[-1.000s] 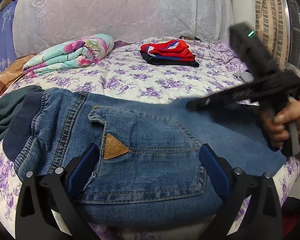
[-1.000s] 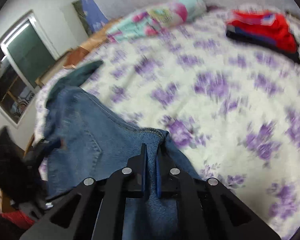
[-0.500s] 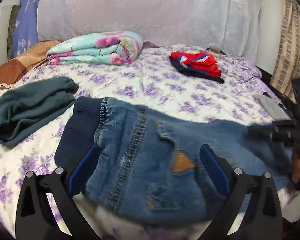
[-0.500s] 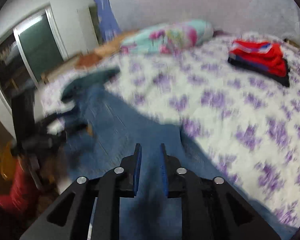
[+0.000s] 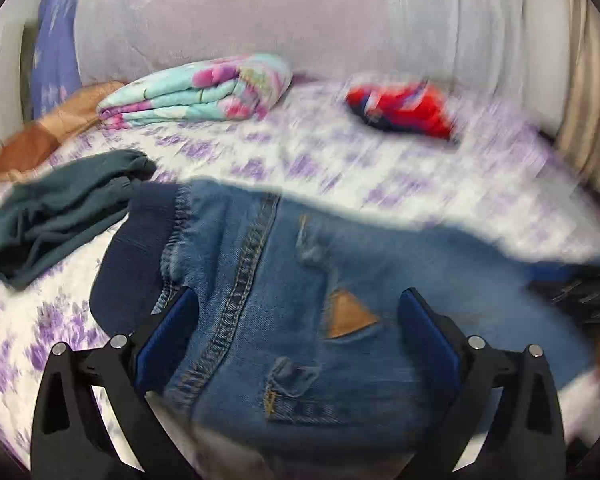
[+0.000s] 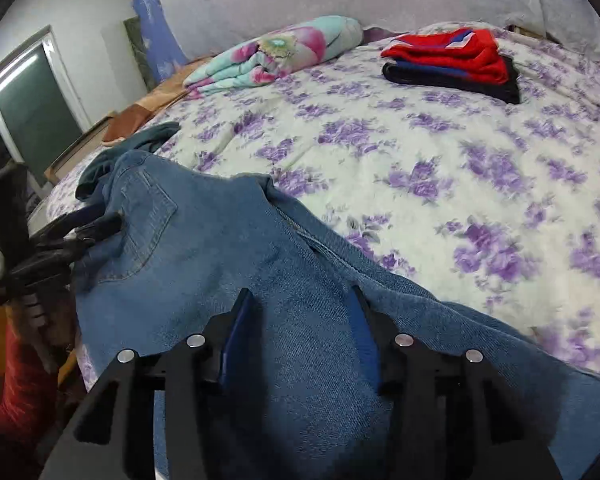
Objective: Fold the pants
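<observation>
Along bed [image 6: 440,184] near edge: jeans [image 6: 220,240] laid flat, lengthwise fold apparently done; crosswise folds outstanding; right claw [image 6: 300,332] opening, denim released; left claw [image 5: 296,332] spread wide, empty.

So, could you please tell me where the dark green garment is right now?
In the left wrist view the dark green garment lies crumpled at the left on the purple-flowered bedspread, against the waistband end of the blue denim jeans.
</observation>
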The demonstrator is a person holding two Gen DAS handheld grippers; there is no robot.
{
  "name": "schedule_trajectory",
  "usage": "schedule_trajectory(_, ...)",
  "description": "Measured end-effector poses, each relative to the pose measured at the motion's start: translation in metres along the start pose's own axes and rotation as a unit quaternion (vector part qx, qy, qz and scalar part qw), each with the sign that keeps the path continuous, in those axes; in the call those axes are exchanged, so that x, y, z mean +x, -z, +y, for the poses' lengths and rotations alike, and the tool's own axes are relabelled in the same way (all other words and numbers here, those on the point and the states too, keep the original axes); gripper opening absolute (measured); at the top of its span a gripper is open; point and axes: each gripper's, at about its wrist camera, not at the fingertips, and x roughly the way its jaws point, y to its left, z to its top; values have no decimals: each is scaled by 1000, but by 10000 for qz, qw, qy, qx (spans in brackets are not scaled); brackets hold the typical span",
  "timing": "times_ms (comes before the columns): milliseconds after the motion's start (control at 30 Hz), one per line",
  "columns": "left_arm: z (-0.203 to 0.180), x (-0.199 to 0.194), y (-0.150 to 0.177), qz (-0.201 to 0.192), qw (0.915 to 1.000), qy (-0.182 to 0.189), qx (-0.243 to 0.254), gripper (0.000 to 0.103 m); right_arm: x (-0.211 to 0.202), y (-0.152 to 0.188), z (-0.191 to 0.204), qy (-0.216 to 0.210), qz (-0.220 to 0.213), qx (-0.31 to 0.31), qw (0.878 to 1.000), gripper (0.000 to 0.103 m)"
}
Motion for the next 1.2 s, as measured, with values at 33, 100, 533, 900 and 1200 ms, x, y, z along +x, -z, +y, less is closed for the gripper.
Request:
schedule_trajectory(33,-9,1,1,5,9995,-245,182,99,-3,-2,0,26,-7,58,10000,47)
schedule_trajectory(100,-19,-3,0,-7,9978,-591,301,98,-20,-4,3,48,-329,217,9992,49)
schedule_trajectory(533,-91,-14,12,211,9959,800,362,99,-74,63,-27,713,-642,507,9941,77)
schedule_trajectory(900,-45,-29,10,-316,9956,719,-511,99,-217,130,-72,1216,-1753,1633,9632,77)
schedule_trajectory(1200,-46,-20,17,-251,9980,486,-323,98,-226,193,-167,824,-1918,3795,9013,75)
